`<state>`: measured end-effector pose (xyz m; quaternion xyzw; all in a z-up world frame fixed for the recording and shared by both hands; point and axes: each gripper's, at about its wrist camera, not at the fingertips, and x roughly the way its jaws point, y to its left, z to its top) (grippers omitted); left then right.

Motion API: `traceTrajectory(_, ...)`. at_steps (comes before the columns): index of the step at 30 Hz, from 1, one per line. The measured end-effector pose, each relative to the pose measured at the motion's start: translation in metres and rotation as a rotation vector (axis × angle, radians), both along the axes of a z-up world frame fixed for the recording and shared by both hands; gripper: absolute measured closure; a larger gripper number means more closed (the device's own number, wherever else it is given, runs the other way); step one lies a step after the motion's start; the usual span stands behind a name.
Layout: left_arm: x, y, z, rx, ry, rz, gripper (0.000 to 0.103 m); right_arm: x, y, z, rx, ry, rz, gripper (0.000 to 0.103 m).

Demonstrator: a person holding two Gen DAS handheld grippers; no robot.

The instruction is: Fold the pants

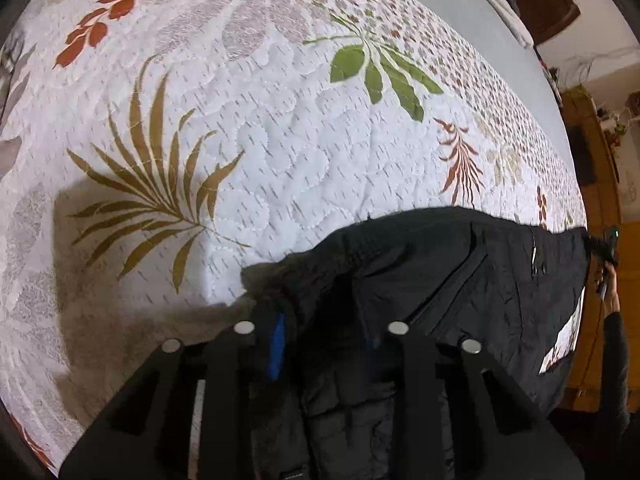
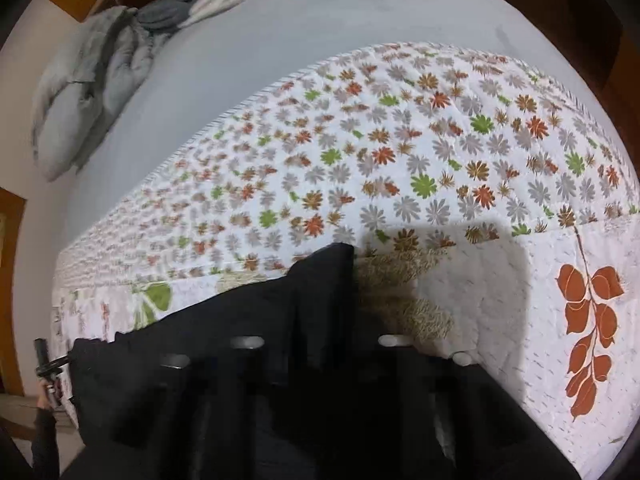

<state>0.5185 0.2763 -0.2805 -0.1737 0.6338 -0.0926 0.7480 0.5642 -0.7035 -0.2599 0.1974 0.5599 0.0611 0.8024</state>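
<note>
Nearest the lens, our left gripper (image 1: pixel 320 328) is clamped on one end of the black pants (image 1: pixel 460 280); the cloth bunches between its jaws. Our right gripper (image 2: pixel 320 344) is clamped on the other end, and the fabric spans between the two. Beyond both jaws, the pants hang over the quilt (image 1: pixel 280 140); the sheet (image 2: pixel 280 40) lies farther out. We judge the task just begun: both ends gripped, no fold yet visible.

Pants (image 1: pixel 460 280) cut off below.
</note>
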Motion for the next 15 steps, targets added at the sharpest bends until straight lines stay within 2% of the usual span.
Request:
traceTrajectory(1,-0.001,-0.001,0.002,0.008,-0.009,0.003,0.089,-0.003,-0.002,0.003,-0.001,-0.012,-0.004,0.092)
traceTrajectory(3,-0.004,-0.002,0.008,0.03,-0.037,0.013,0.089,-0.014,-0.007,0.015,-0.013,-0.051,-0.022,0.093)
traceTrajectory(7,-0.01,-0.002,0.032,0.015,-0.119,0.046,0.09,-0.036,-0.018,0.047,-0.004,-0.14,-0.059,0.094)
traceTrajectory(15,-0.031,-0.013,0.082,-0.001,-0.218,0.028,0.09,-0.099,-0.023,0.118,-0.019,-0.26,-0.064,0.094)
